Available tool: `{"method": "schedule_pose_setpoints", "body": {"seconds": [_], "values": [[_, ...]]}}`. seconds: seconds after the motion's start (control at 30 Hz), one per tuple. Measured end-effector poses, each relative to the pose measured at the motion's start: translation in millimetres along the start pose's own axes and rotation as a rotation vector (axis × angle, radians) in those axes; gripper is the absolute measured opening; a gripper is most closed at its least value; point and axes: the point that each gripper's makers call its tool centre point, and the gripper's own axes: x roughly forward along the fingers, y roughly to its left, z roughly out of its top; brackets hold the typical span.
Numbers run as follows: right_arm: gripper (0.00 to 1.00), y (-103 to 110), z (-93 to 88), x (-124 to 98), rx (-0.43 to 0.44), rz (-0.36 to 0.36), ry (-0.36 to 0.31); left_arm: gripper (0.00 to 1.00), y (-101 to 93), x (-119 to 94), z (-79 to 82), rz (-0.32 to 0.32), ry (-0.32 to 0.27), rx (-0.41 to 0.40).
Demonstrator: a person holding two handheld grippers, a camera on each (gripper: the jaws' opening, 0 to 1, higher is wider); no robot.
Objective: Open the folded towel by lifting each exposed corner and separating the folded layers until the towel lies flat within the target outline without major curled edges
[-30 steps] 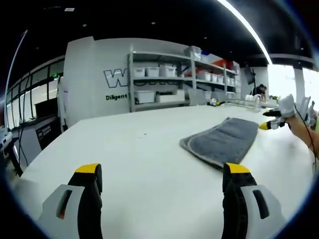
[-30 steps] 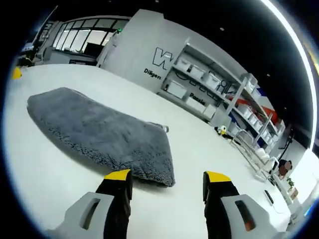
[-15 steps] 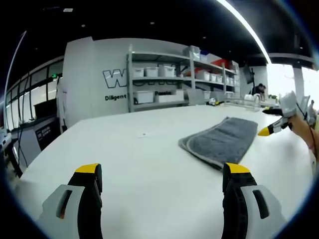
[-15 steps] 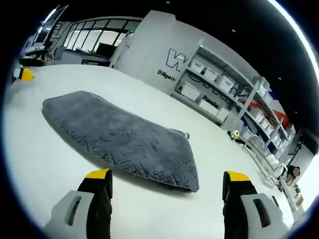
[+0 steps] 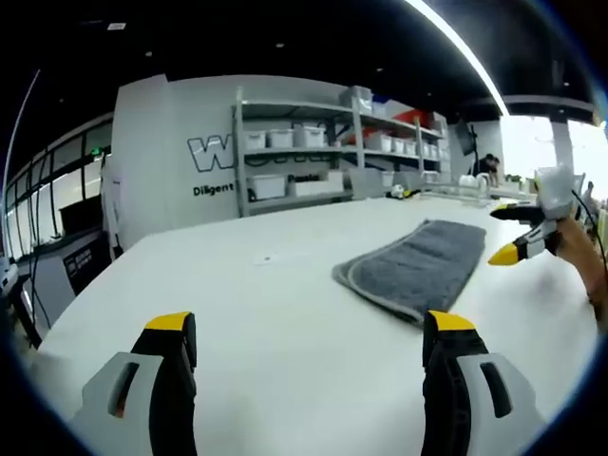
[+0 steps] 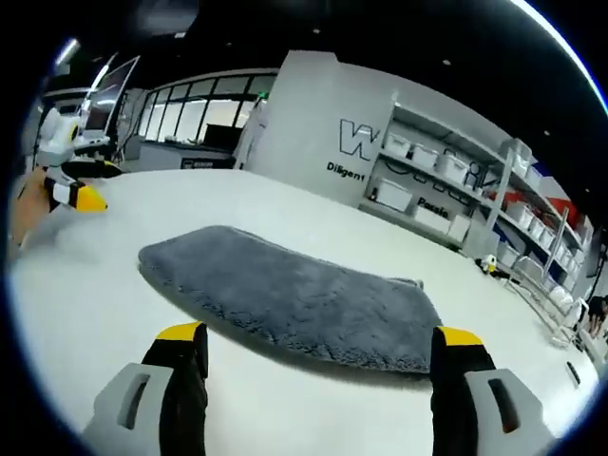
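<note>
- Your left hand-held gripper (image 5: 306, 332) hovers wide open, holding nothing, well short of the towel (image 5: 413, 265).
- Your right hand-held gripper (image 6: 321, 344) gapes empty just before the folded grey towel on the white table (image 6: 85, 285).

Our left gripper (image 5: 309, 337) hangs wide-jawed over the white table (image 5: 275, 313); the folded grey towel (image 5: 413, 266) lies far right, our right gripper (image 5: 518, 233) beside it.
</note>
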Motion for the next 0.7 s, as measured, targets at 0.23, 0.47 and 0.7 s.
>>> {"method": "schedule_pose_setpoints", "body": {"seconds": [0.23,0.47,0.7], "values": [[0.97,20,3.7,-4,0.027,0.062,-0.025,0.95,-3.5,0,4.7,-0.011,-0.020,0.005],[0.94,19,6.2,-10,0.055,0.067,-0.055,0.94,-19.1,8,-1.1,-0.042,0.011,0.055],[0.94,29,10.2,-11,0.068,0.111,-0.068,0.89,-37.4,16,-7.8,-0.109,0.024,0.080]]}}
